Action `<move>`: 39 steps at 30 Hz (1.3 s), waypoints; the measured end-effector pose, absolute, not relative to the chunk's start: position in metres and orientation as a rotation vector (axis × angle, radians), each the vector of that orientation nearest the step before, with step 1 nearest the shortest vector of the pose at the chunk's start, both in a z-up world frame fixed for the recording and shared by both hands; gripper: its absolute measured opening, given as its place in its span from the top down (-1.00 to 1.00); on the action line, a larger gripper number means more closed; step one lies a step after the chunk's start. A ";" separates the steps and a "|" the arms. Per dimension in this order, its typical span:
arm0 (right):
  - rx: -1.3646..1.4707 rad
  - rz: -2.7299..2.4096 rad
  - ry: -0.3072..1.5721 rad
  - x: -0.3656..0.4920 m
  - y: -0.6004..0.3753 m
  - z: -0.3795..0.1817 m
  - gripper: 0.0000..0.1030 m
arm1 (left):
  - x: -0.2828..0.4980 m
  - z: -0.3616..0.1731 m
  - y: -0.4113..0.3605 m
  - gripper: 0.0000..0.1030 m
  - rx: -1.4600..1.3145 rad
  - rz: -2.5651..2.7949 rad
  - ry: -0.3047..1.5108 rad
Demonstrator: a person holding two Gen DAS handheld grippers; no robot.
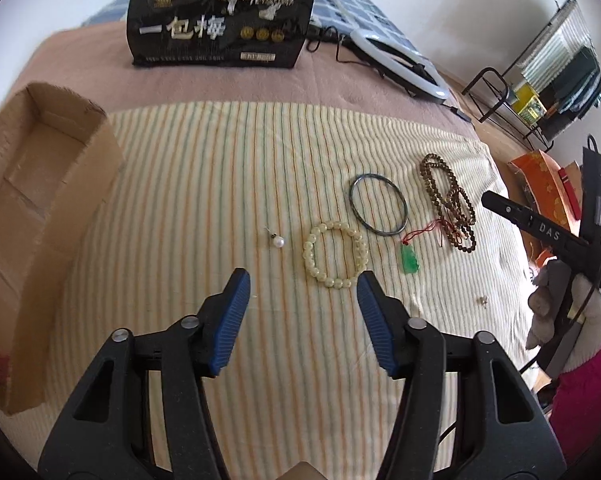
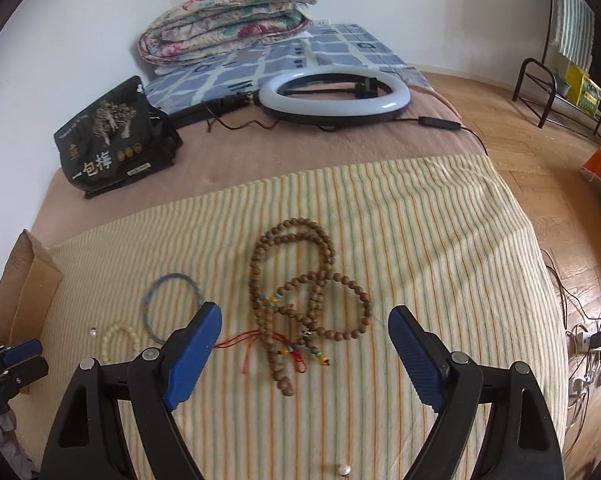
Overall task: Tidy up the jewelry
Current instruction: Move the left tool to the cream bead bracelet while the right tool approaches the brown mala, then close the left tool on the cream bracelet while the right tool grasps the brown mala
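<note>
Striped yellow blanket [image 1: 204,200], serving as work surface; on it we list the following.

Item 1: pearl earring [image 1: 278,241], small, lying far and slightly left of centre ahead of our left gripper [image 1: 303,294].
Item 2: pale bead bracelet [image 1: 335,254], a flat ring, its near edge just beyond the left gripper's right fingertip.
Item 3: dark bangle [image 1: 378,205], flat, just beyond and right of the bracelet.
Item 4: green pendant [image 1: 410,263] on red cord, right of the bracelet.
Item 5: wooden bead strand [image 2: 300,300], coiled in loose loops, long axis running near to far, directly ahead of our right gripper [image 2: 304,338] and between its fingers' lines.
Item 6: a second loose pearl [image 2: 344,469], at the near edge under the right gripper.
Item 7: cardboard box [image 1: 40,200], open-topped, at the far left; we judge it the likely receptacle.

Condition of tools: both grippers spread wide, holding nothing.

Note: we judge the left hand nearer the bracelet and earring, which lie forward of it; the right hand is nearer the wooden strand, dead ahead, best pinched across a loop.
</note>
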State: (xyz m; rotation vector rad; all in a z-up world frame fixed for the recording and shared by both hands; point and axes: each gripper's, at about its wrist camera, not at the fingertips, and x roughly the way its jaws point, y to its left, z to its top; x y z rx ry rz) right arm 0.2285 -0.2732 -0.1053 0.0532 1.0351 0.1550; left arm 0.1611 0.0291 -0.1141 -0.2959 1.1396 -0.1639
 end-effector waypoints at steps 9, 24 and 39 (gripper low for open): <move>0.029 0.172 1.065 0.239 -0.273 -0.121 -0.69 | 0.188 -0.149 0.008 0.11 -0.356 -0.105 1.230; -0.028 0.245 1.121 0.260 -0.248 -0.148 -0.69 | 0.204 -0.174 -0.004 0.12 -0.350 -0.066 1.261; -0.105 0.181 1.155 0.267 -0.249 -0.169 -0.63 | 0.206 -0.179 0.006 0.85 -0.337 -0.042 1.259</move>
